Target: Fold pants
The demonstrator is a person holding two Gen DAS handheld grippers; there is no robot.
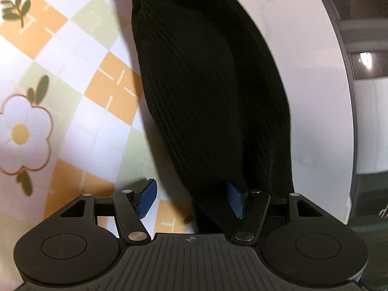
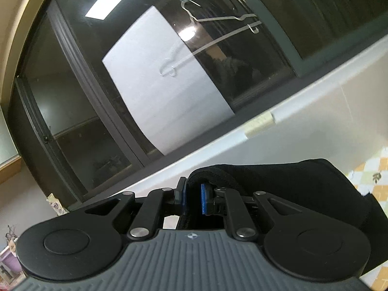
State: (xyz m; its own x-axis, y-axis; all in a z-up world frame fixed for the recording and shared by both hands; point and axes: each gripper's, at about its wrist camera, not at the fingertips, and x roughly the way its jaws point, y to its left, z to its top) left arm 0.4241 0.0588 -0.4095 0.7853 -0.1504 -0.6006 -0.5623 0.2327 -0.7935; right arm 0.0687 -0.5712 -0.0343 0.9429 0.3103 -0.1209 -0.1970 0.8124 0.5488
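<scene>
The black pants (image 1: 208, 92) hang in a long bunch above the worktop (image 1: 303, 77), which is white with a checked flower cloth (image 1: 60, 77) on it. The left tongs (image 1: 191, 198) are spread wide. Their blue pads (image 1: 146, 200) stand far apart, and the pants drape over the right-hand pad, but nothing is squeezed between them.

The right tongs (image 2: 192, 198) are pressed nearly together, pinching a thick fold of the pants (image 2: 278, 177). They tilt up toward a dark window (image 2: 109, 126) where a clothes hanger (image 2: 218, 19) hangs.
</scene>
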